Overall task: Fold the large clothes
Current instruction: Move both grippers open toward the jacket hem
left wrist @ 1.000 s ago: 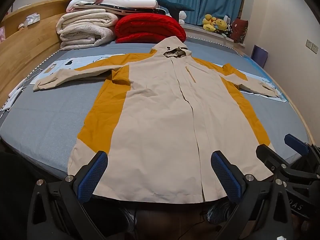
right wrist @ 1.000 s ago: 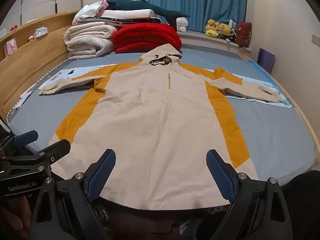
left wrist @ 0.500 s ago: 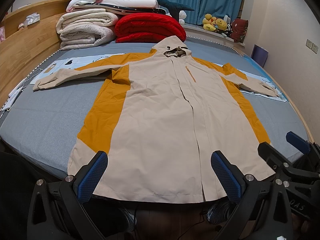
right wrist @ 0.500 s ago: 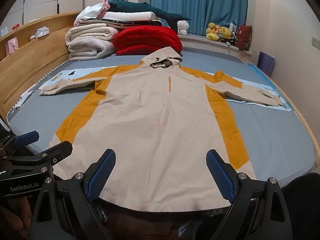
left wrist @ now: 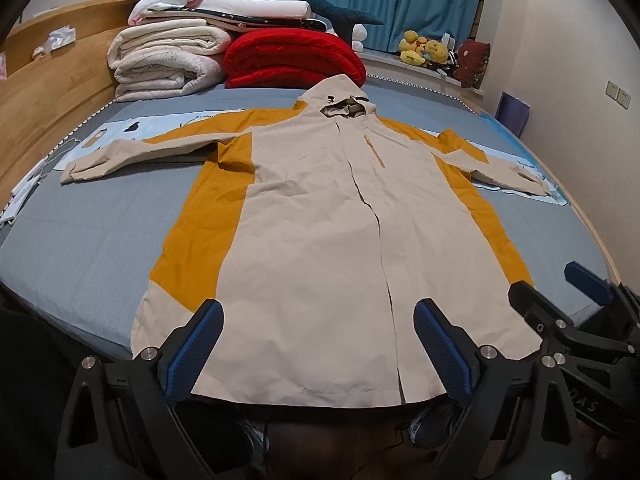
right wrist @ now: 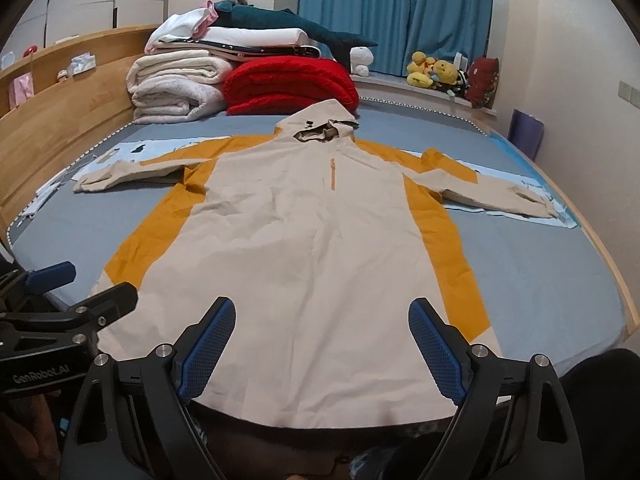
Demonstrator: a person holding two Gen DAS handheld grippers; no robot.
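Note:
A long beige hooded jacket with mustard-yellow side panels (left wrist: pixel 320 240) lies flat, front up, on the grey-blue bed (left wrist: pixel 92 236), sleeves spread out, hood away from me. It also shows in the right wrist view (right wrist: pixel 304 248). My left gripper (left wrist: pixel 318 354) is open and empty, held just above the hem near the bed's front edge. My right gripper (right wrist: pixel 322 350) is open and empty too, above the hem a little to the right; it shows at the right of the left wrist view (left wrist: pixel 560 300).
Folded white blankets (left wrist: pixel 168 60) and a red quilt (left wrist: pixel 292 60) are stacked at the head of the bed. A wooden headboard (left wrist: pixel 44 92) runs along the left. Plush toys (left wrist: pixel 428 50) sit by the blue curtain. Light blue sheets (left wrist: pixel 120 132) lie under the sleeves.
Both grippers have shifted only slightly; the right wrist view has tilted up a little. The jacket lies as before.

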